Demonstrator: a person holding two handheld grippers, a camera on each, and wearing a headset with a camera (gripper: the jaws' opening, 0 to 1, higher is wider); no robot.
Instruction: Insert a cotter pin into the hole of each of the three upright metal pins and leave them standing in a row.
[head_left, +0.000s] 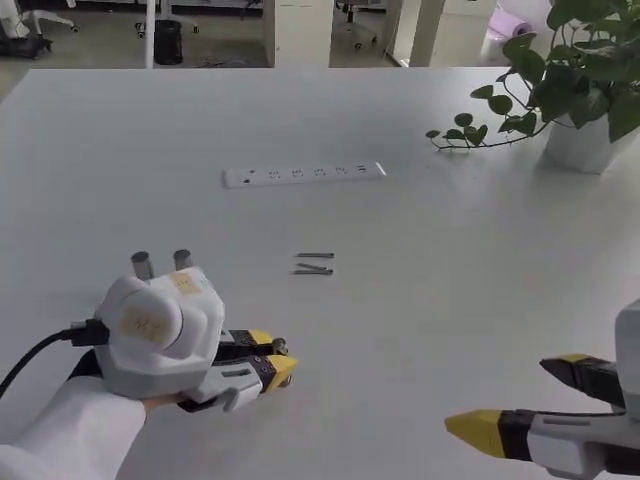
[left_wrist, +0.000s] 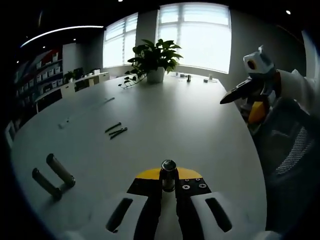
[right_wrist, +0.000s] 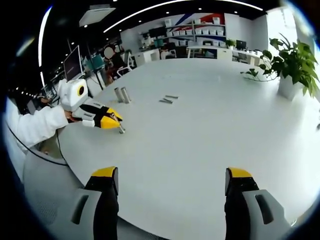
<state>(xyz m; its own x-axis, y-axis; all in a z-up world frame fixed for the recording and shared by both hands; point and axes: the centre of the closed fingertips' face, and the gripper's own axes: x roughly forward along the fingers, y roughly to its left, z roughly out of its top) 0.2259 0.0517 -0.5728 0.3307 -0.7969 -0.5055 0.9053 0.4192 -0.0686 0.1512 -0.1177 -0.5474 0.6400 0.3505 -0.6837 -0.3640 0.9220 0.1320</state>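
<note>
1. The left gripper (head_left: 270, 360), a rounded white housing with black jaws tipped in yellow, is sitting low over the counter (head_left: 430, 230) at the near left. Its jaws are pressing in narrowly on a short, cylindrical metal pin (left_wrist: 168, 174), whose rounded end is poking up between the tips.
2. The right gripper (right_wrist: 171, 175) is hovering at the near right, above the counter. Its yellow-tipped jaws are standing spread wide, with nothing between them.
3. Two more metal pins (head_left: 162, 263), dull grey cylinders, are standing upright side by side just behind the left gripper's housing. They are close to each other but apart.
4. The cotter pins (head_left: 313, 263), thin dark slivers of wire, are lying flat in a small cluster near the middle of the counter, well apart from both grippers.
5. The counter is showing a smooth, matte white surface. A long, flat white power strip (head_left: 303, 174) is lying farther back, and a leafy green plant (head_left: 560, 70) in a white pot (head_left: 580, 145) is trailing stems at the far right.
</note>
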